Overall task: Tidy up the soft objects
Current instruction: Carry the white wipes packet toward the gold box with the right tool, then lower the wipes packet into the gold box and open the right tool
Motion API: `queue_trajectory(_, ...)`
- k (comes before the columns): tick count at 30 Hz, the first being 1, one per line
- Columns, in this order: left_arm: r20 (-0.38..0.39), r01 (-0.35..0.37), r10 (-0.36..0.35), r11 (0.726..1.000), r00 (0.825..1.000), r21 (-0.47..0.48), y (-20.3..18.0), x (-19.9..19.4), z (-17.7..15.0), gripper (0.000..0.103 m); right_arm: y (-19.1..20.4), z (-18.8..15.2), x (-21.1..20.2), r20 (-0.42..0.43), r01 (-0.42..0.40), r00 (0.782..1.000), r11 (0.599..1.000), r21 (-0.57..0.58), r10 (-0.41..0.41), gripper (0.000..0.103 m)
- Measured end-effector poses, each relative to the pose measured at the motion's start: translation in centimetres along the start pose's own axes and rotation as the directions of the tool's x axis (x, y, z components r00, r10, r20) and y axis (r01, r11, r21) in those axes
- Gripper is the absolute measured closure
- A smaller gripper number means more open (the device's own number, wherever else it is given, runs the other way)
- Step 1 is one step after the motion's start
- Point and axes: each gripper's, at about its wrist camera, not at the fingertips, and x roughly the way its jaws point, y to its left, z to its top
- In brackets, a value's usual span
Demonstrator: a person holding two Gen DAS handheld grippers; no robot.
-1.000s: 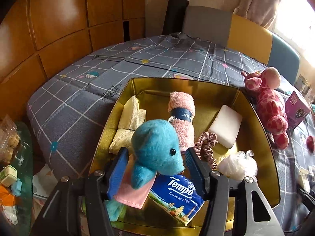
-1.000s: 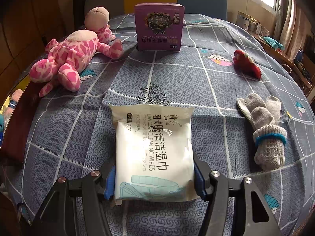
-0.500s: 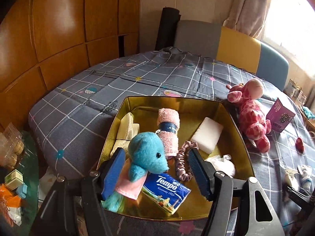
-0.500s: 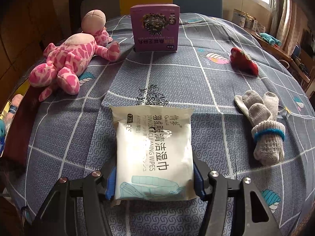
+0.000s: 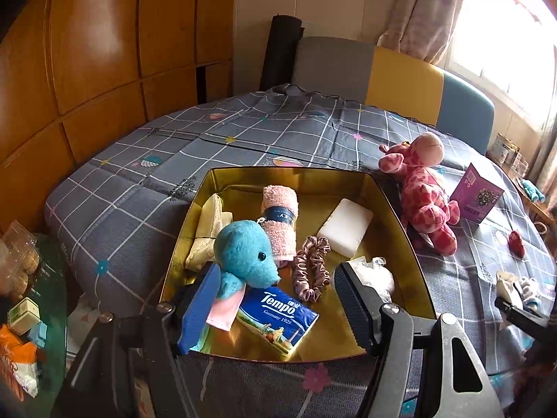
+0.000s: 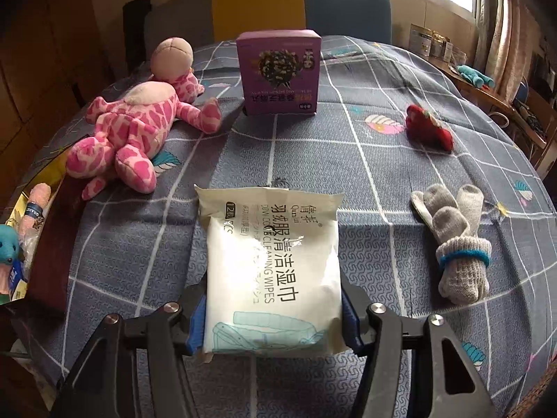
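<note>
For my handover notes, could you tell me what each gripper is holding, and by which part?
The right gripper clamps the wet wipes pack by its near end's side edges. The left gripper holds nothing, open above the gold tray.

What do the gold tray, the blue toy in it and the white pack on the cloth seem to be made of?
Gold tray: probably metal or foil-faced card; its walls shine and mirror the contents.
Blue toy: plush fabric, fuzzy matte pile, bead eye.
White pack: thin plastic film, glossy, with glare, wrinkles and a crimped top seam.
</note>
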Motion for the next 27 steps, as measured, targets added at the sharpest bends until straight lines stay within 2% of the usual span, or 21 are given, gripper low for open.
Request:
queue_trajectory(9, -0.003, 0.015, -0.015, 1.0, 1.0, -0.001, -0.1, -0.2, -0.3, 0.034, 4.7, 1.7, -1.9, 0.036, -0.094, 0.995, 0.991, -0.09, 0.098, 0.042)
queue_trajectory(16, -0.001, 0.007, -0.007, 1.0, 1.0, -0.001, 0.2, -0.1, -0.5, 0.034, 8.8, 2.1, -2.3, -0.001, -0.207, 0.978, 0.964, -0.169, 0.209, 0.043)
queue_trajectory(21, -0.004, -0.001, 0.001, 1.0, 1.0, -0.004, 0.5, 0.0, -0.5, 0.034, 12.0, 2.9, -2.4, -0.05, -0.301, 0.954, 0.93, -0.209, 0.297, 0.043)
queue_trajectory(27, -0.011, -0.009, 0.009, 1.0, 1.0, -0.014, 1.1, 0.4, -0.5, 0.034, 15.9, 4.3, -2.3, -0.12, -0.408, 0.913, 0.887, -0.218, 0.391, 0.043)
